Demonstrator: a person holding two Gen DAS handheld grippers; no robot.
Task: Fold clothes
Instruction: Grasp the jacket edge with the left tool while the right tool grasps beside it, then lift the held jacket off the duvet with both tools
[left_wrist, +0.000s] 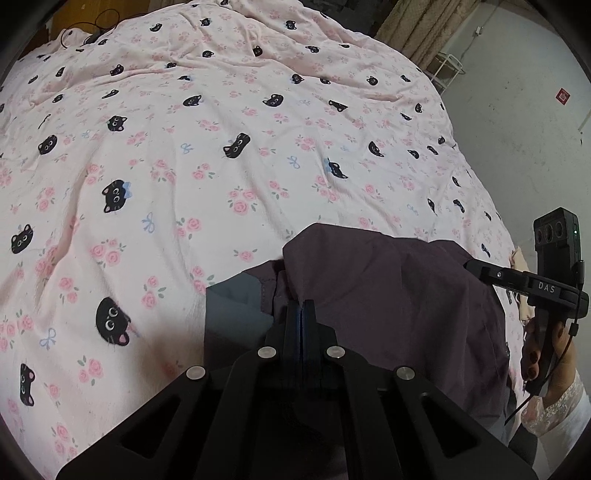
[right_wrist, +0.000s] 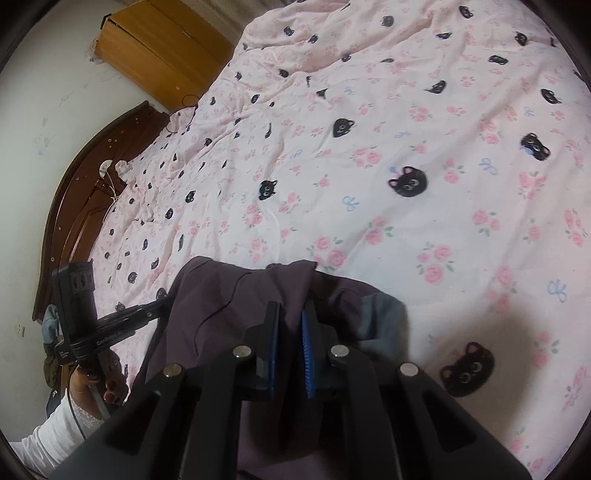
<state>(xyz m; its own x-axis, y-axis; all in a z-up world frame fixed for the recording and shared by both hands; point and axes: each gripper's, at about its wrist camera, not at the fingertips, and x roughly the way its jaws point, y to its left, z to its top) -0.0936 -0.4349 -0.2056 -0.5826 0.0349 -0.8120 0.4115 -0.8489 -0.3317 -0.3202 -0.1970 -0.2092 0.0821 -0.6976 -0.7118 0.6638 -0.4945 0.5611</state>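
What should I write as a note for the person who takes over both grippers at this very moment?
Left gripper: jaws shut on the purple garment's edge.
Right gripper: jaws nearly closed, pinching the same garment.
The garment lies bunched at the near edge of the pink cat-print bedspread; a grey panel shows.
Done: both edges gripped.
Left: spread it flat, then fold it.

Left gripper (left_wrist: 302, 308): jaws fully closed, pinching cloth, tilted down. Right gripper (right_wrist: 290, 317): jaws nearly closed, small gap, cloth between them, tilted down. Each gripper held by one hand (left_wrist: 546, 354), white lace cuff.
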